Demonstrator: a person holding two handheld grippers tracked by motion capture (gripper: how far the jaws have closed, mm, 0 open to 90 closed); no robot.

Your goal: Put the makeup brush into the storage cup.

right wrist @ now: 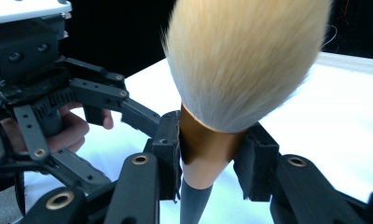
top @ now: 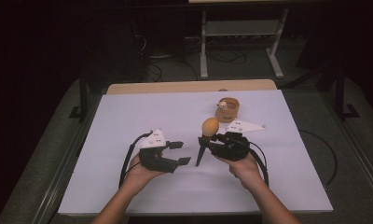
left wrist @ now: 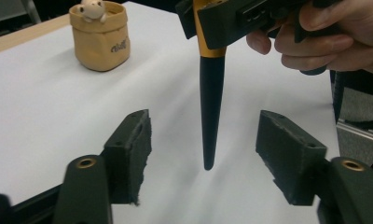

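A makeup brush (top: 210, 126) with a pale orange bristle head, a copper ferrule and a black tapered handle stands upright above the white table cover (top: 128, 116). My right gripper (top: 208, 139) is shut on the ferrule; in the right gripper view the pads of the right gripper (right wrist: 208, 158) press on both sides of the brush (right wrist: 240, 60). My left gripper (top: 181, 152) is open just left of the handle. In the left gripper view the brush handle (left wrist: 211, 107) hangs between the wide-apart pads of the left gripper (left wrist: 208, 140), touching neither.
A small tan pouch (top: 228, 109) with a little toy figure in it stands behind the brush, toward the far side of the table; it is at the upper left in the left gripper view (left wrist: 100, 39). A wooden table edge (top: 189, 86) runs along the back.
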